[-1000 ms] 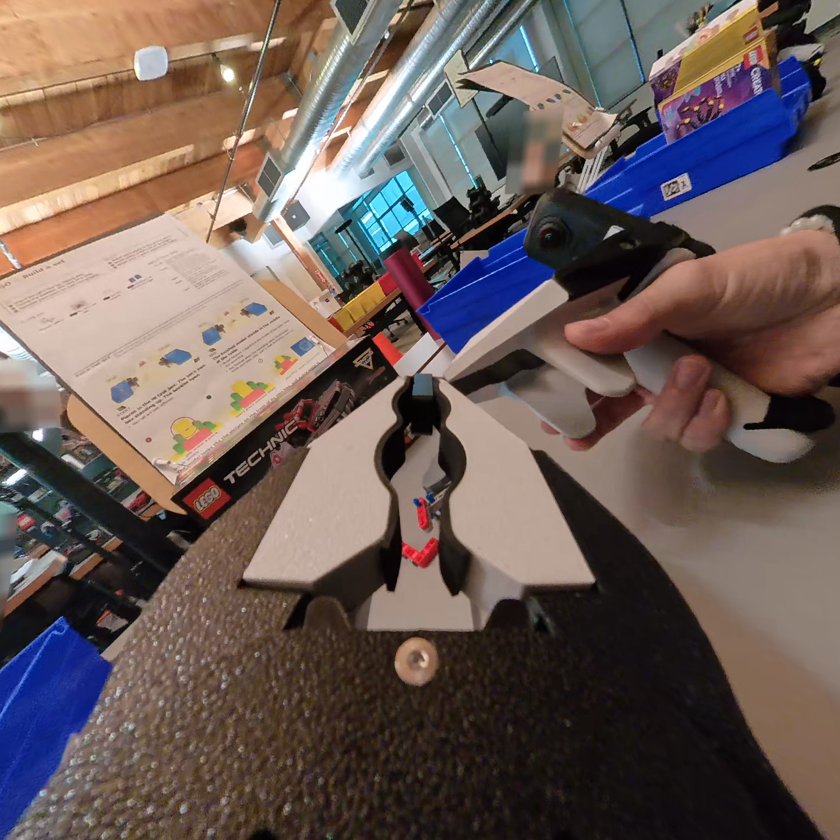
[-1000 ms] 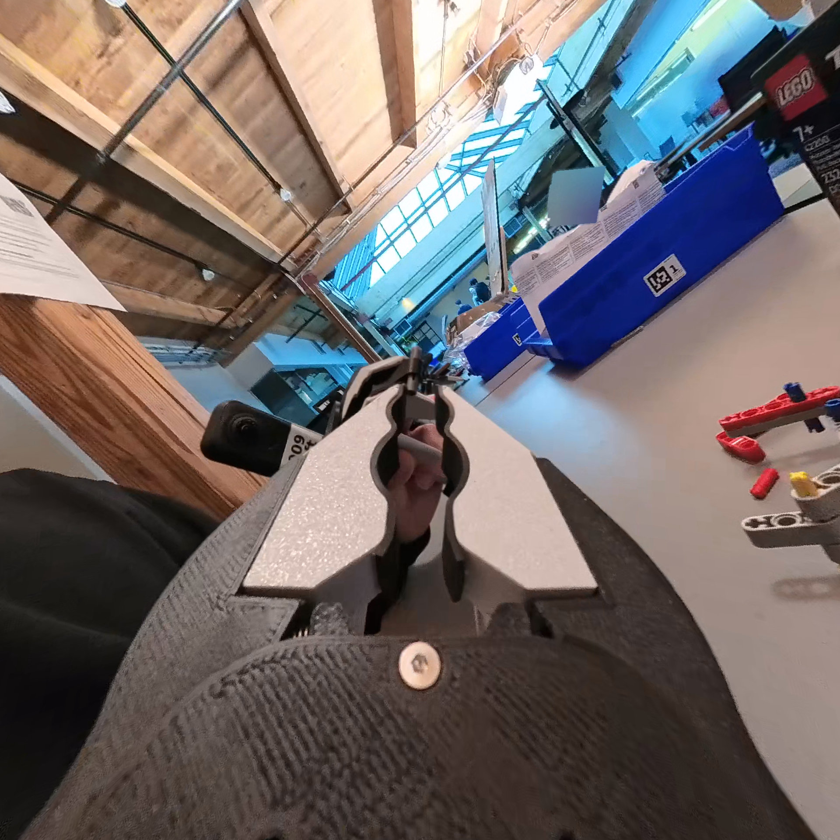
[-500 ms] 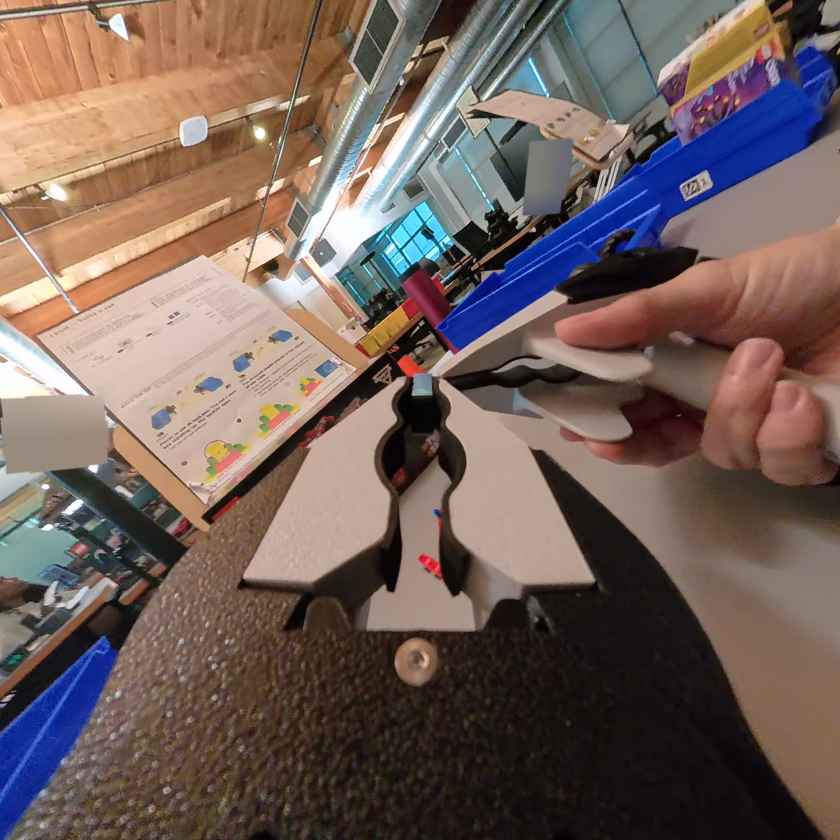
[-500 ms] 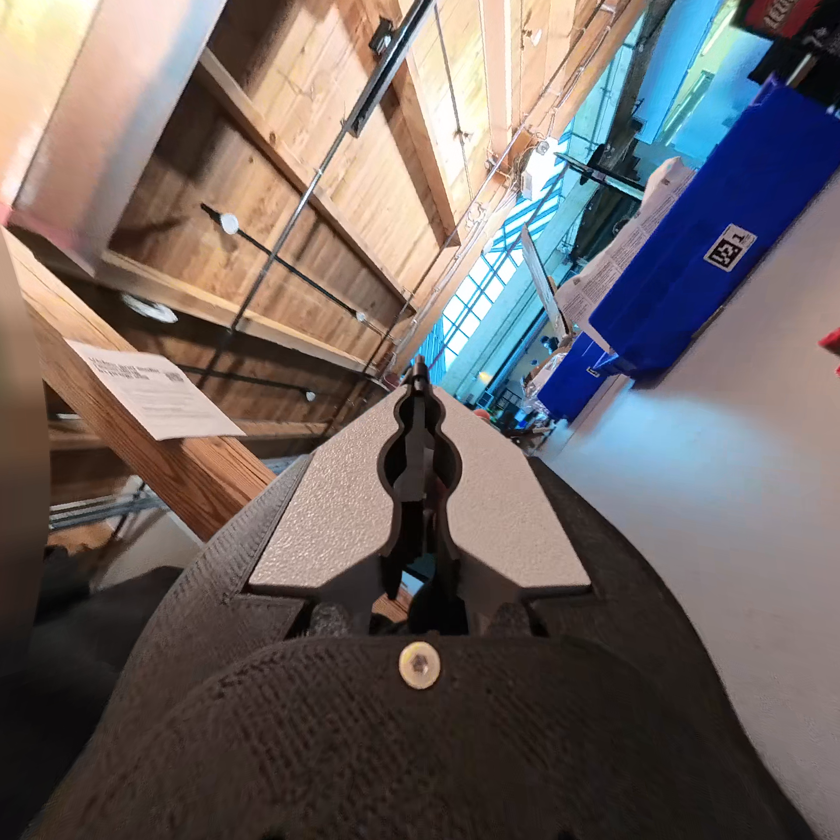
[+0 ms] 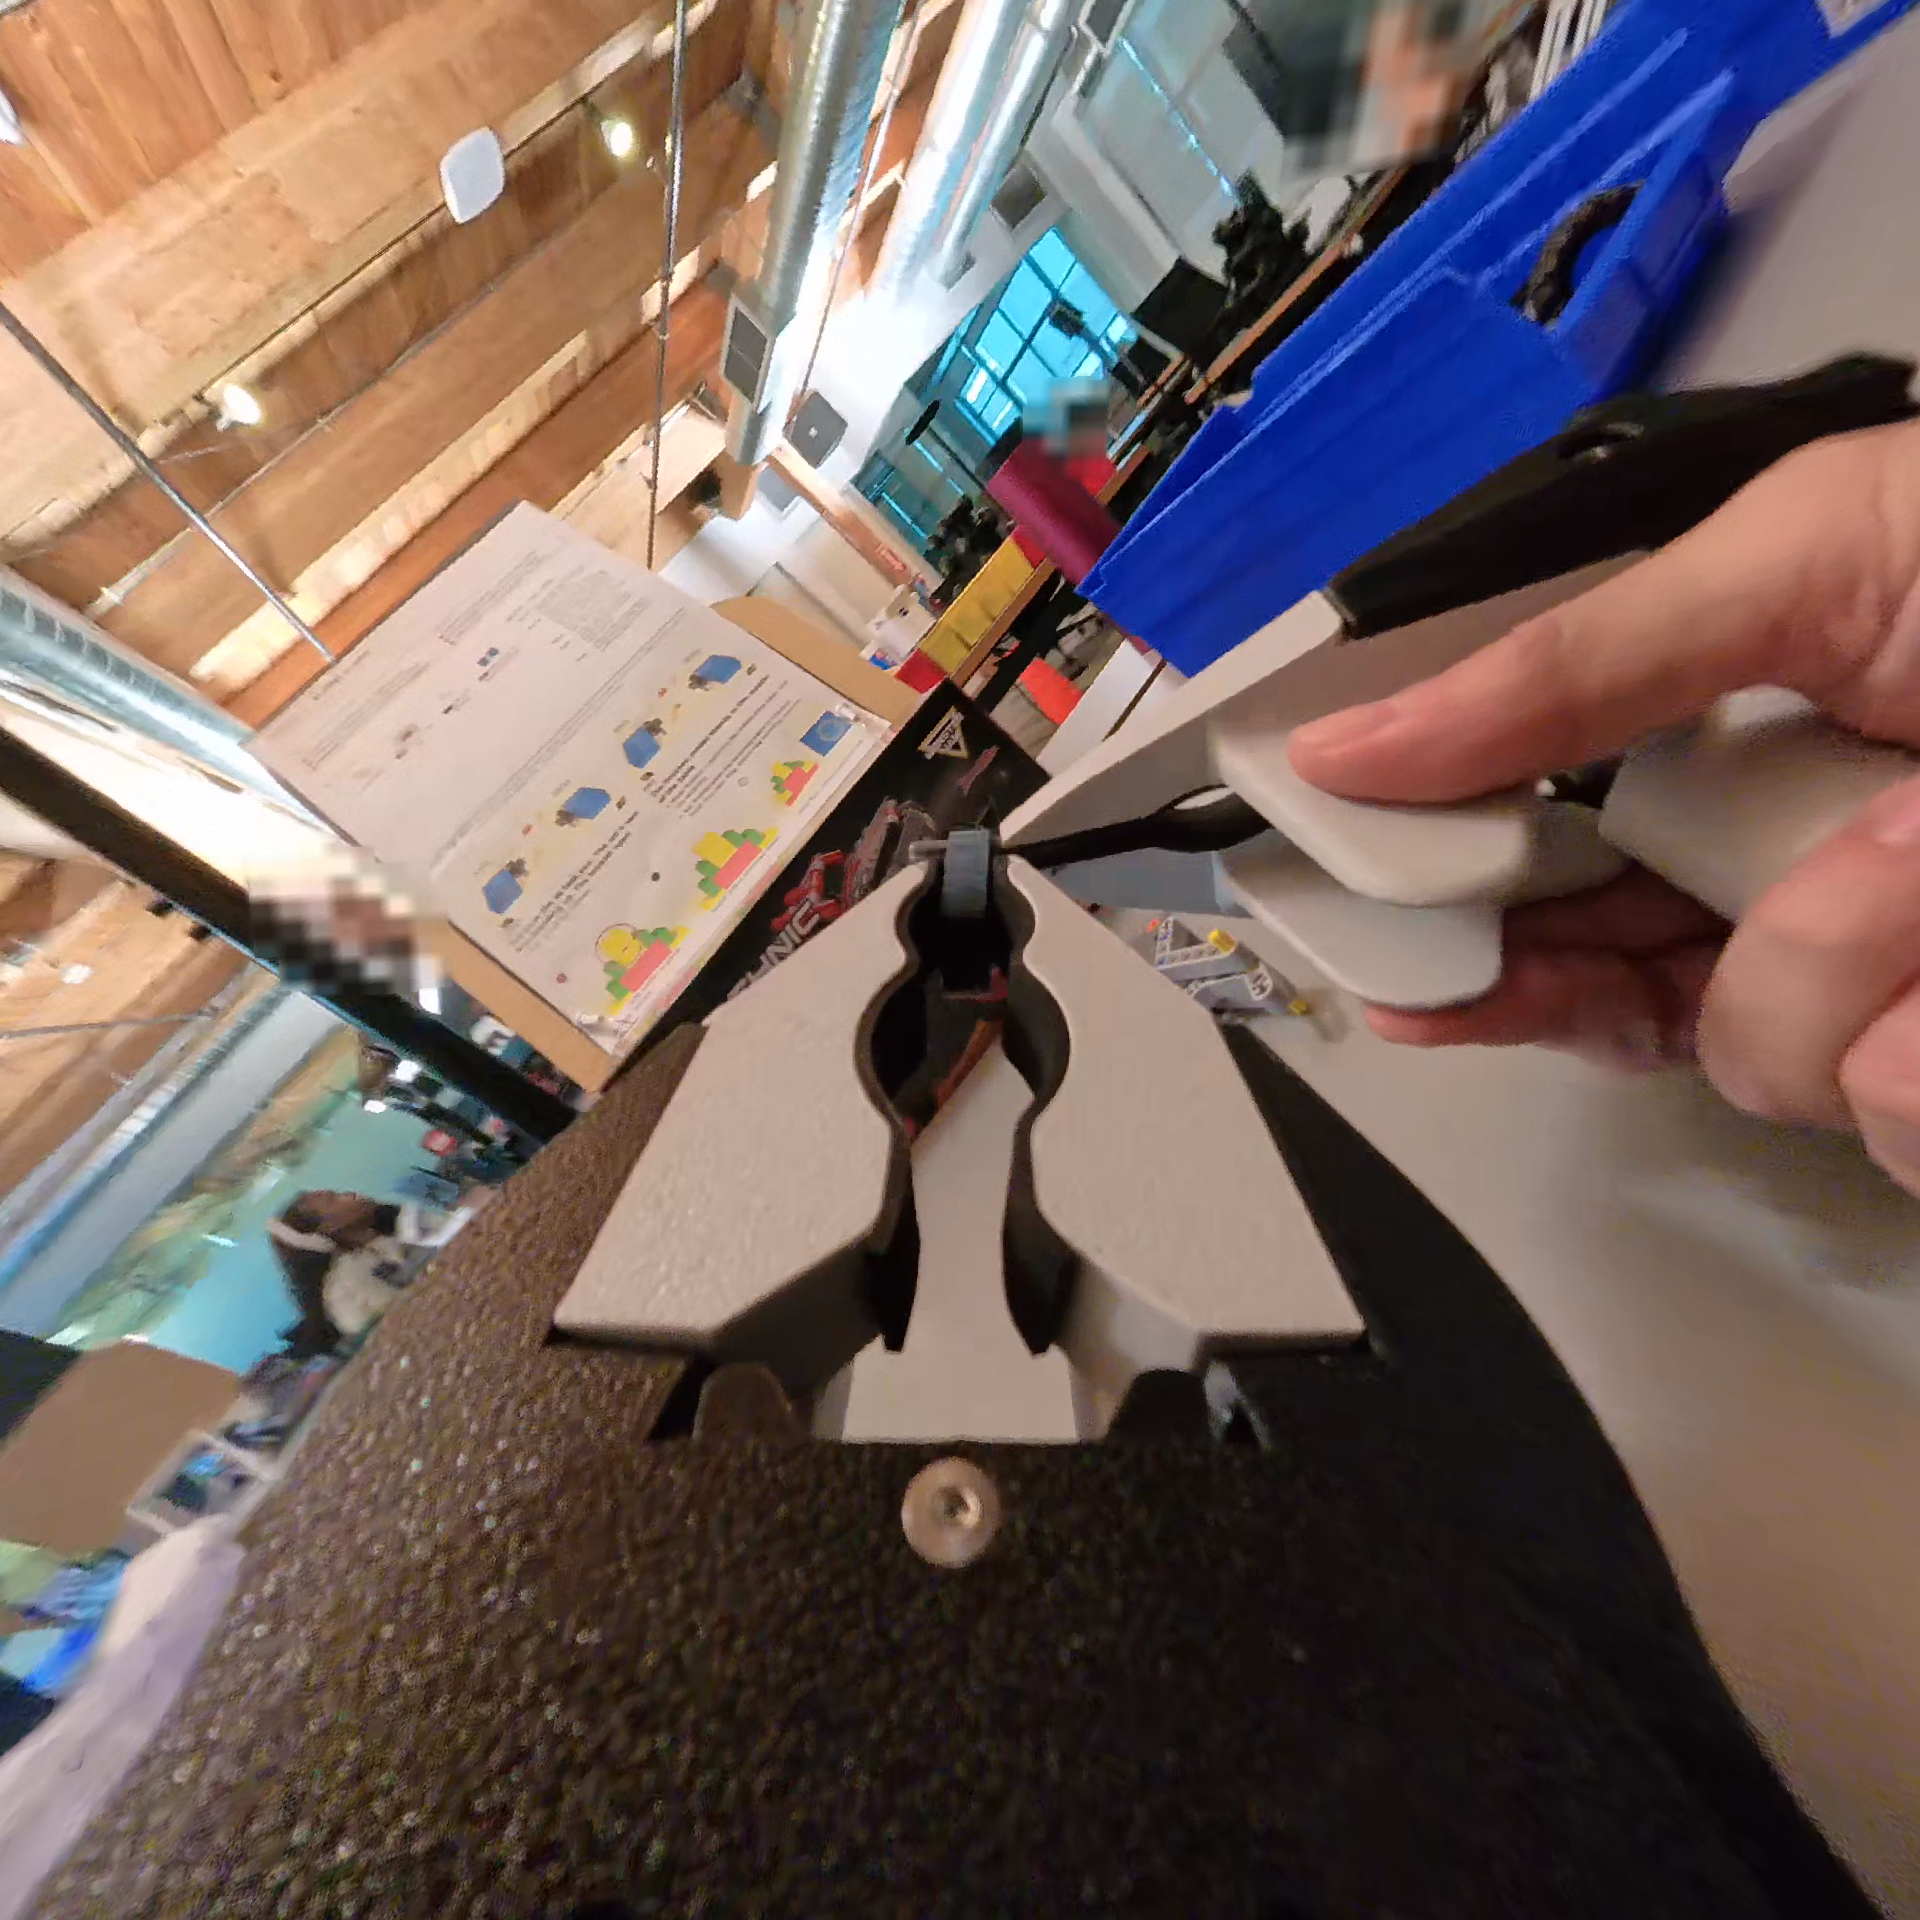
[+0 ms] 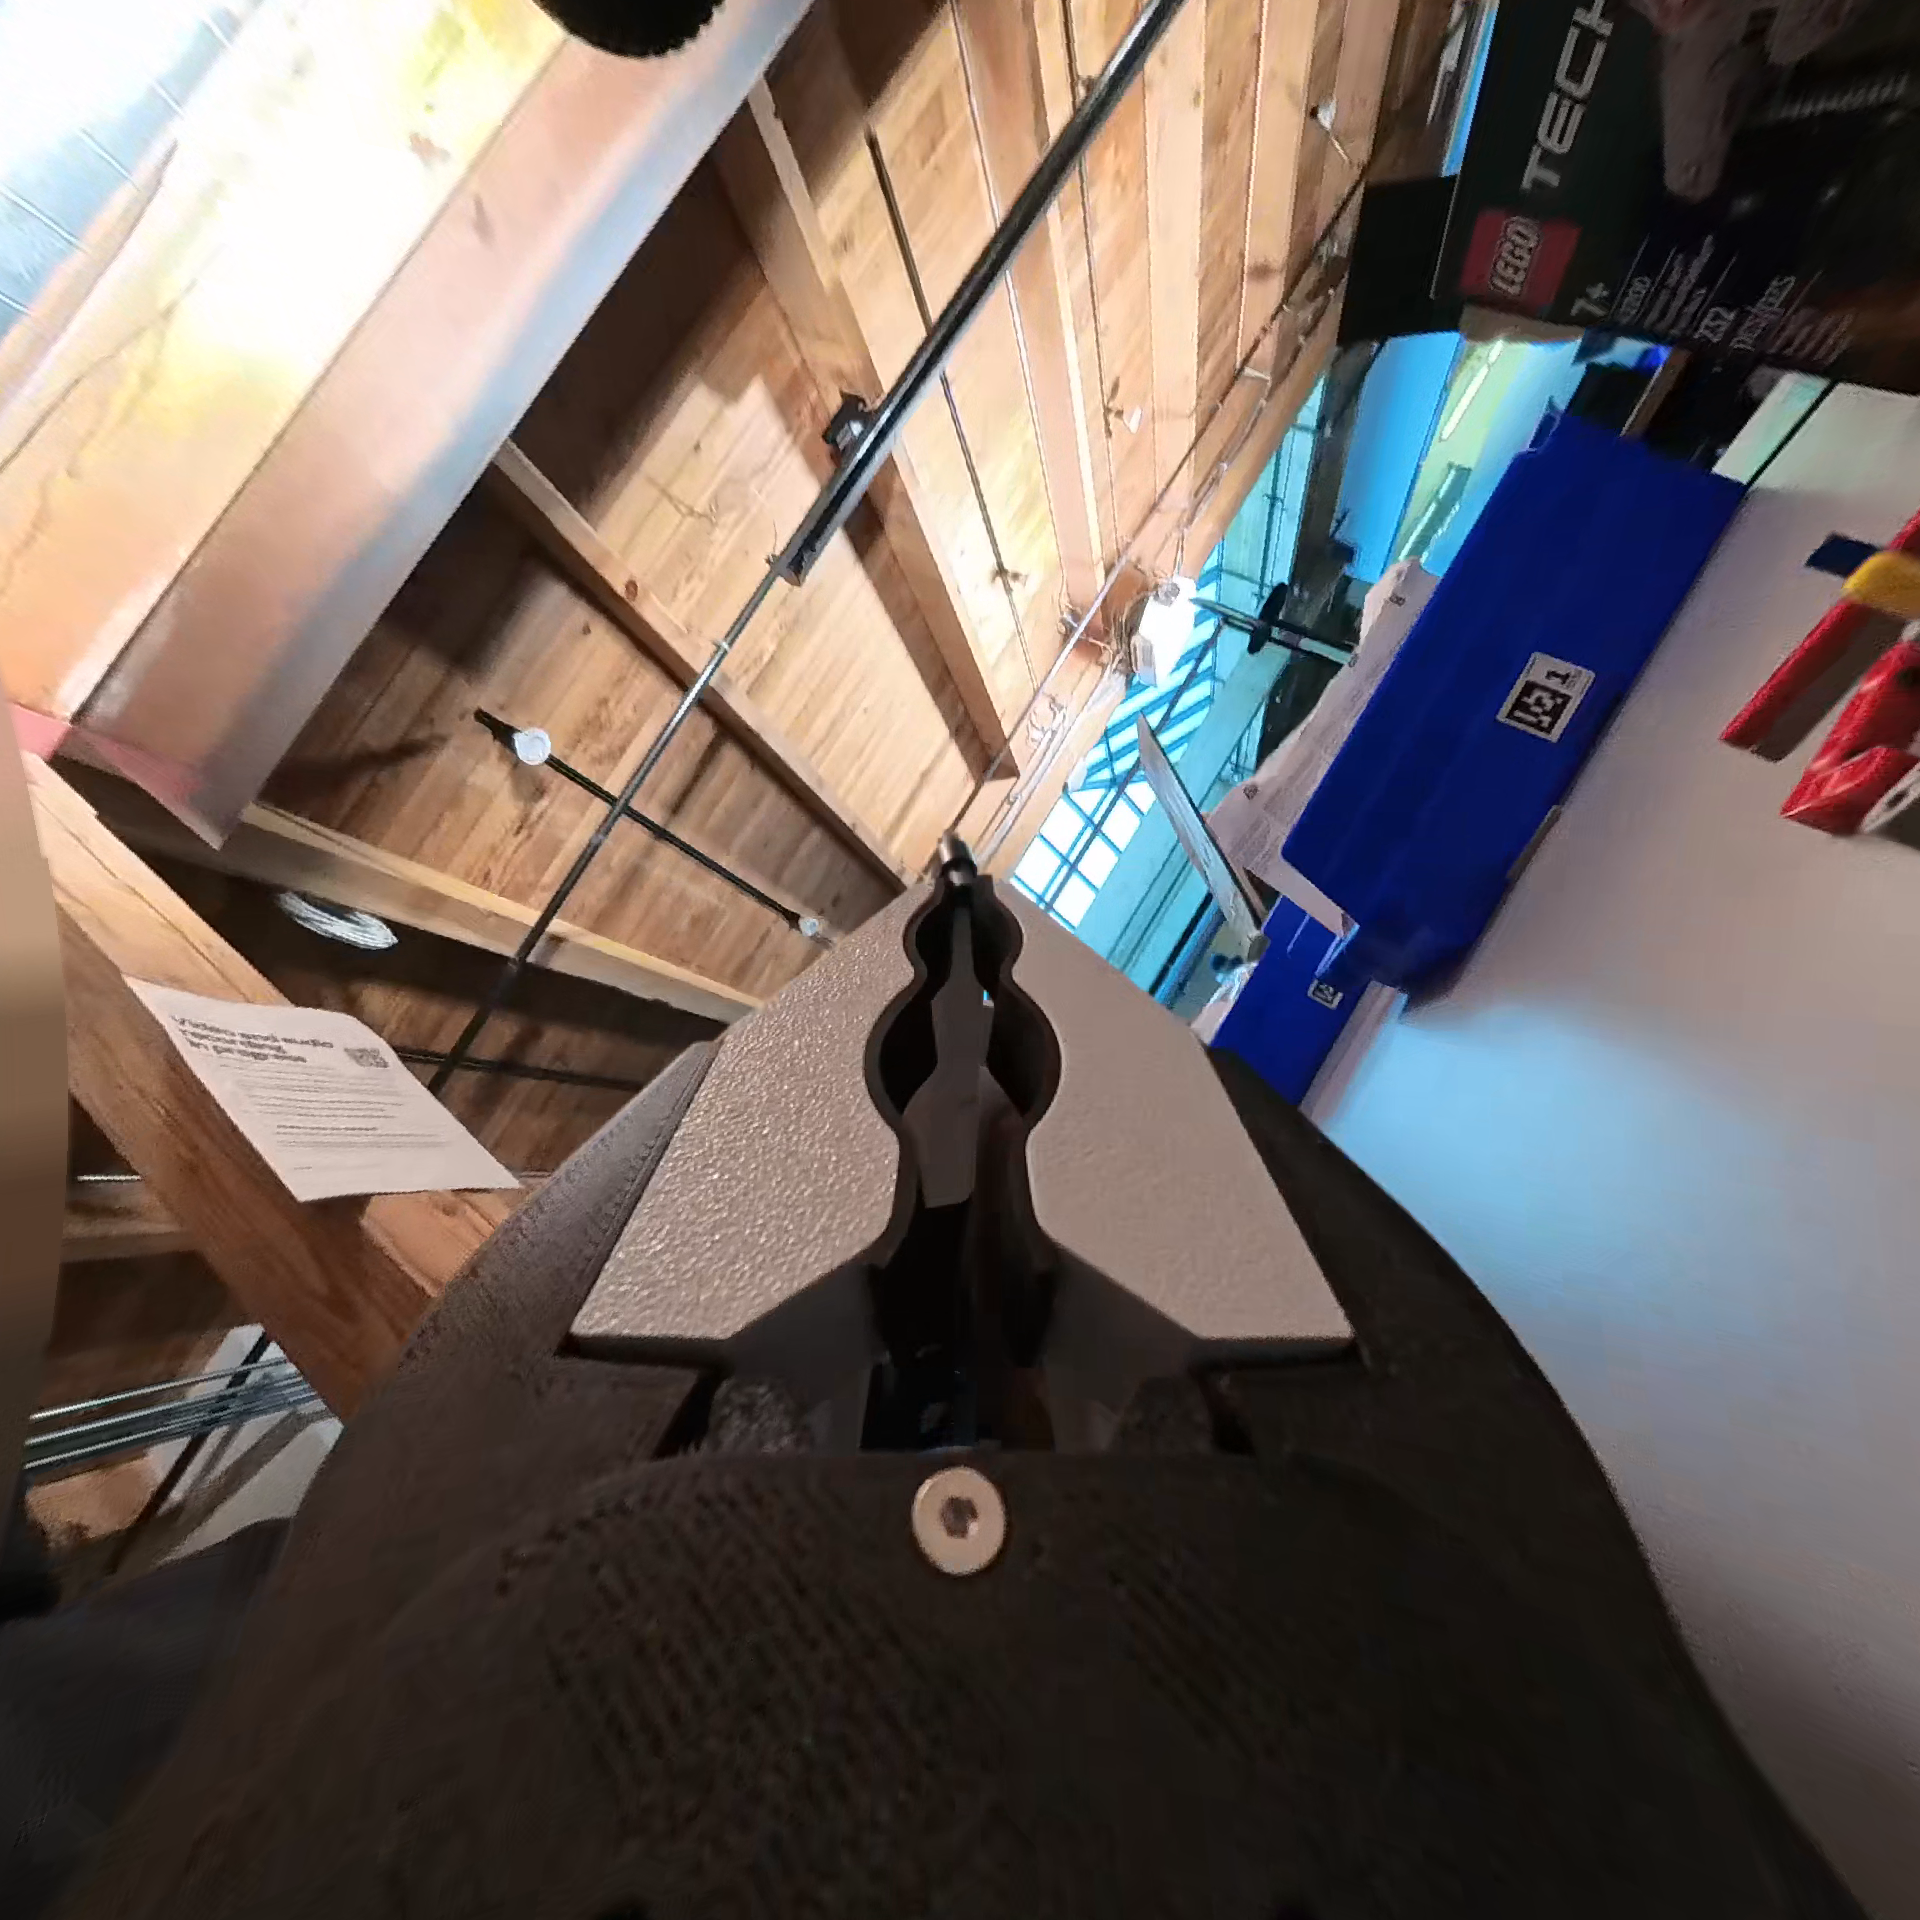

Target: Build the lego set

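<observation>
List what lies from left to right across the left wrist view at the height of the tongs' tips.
Instruction sheet → black set box → small grey piece pinched in the left tongs → right tongs → hand holding them.

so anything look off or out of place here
Nothing looks damaged or spilled. The left tongs pinch a small grey piece, the right tongs a thin black pin; loose red pieces lie on the table.
</observation>
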The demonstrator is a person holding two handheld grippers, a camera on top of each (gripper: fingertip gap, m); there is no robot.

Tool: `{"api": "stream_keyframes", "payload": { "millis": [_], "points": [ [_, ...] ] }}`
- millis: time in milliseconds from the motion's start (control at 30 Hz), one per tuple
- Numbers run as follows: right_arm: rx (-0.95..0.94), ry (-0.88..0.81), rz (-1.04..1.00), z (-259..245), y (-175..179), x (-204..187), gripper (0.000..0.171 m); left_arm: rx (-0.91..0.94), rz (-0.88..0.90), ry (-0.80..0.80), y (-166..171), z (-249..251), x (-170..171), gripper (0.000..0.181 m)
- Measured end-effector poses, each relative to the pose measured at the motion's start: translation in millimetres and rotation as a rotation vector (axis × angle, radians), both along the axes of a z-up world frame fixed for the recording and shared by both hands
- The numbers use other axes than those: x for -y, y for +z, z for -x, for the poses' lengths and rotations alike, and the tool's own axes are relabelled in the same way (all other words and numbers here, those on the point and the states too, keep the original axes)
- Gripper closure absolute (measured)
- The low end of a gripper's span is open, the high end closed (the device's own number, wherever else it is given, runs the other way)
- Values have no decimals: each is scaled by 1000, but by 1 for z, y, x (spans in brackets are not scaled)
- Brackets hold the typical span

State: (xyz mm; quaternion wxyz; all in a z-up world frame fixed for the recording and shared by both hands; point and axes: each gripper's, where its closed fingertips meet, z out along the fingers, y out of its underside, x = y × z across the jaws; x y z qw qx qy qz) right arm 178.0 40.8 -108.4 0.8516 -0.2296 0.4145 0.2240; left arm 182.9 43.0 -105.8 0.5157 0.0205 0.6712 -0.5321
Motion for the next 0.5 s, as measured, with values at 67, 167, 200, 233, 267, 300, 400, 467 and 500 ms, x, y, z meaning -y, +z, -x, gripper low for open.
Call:
{"api": "stream_keyframes", "payload": {
  "millis": [67,167,200,233,267,300,400,467,500],
  "points": [
    [-10,-5,-2,0,0,-4,168,-95,67,-15,-1,-1,-4,174],
    [-18,2,-19,1,1,-8,168,-127,109,3,1,-1,-8,175],
    [-27,4,-41,1,0,-9,169,-141,171,68,5,-9,-19,174],
    [-43,-24,-28,1,-4,-7,171,-139,320,255,19,-32,-58,176],
    [-30,-43,-16,6,-3,-1,171,-186,428,291,34,-49,-94,176],
    [-21,-57,-18,9,-2,8,171,-268,554,258,49,-60,-124,176],
    [-13,33,13,15,0,10,171,-203,404,22,73,-41,-108,176],
    [50,31,34,15,15,8,171,-150,276,-87,68,-16,-74,176],
    [79,74,73,17,21,0,171,-124,268,-128,66,-5,-62,176]
  ]
}}
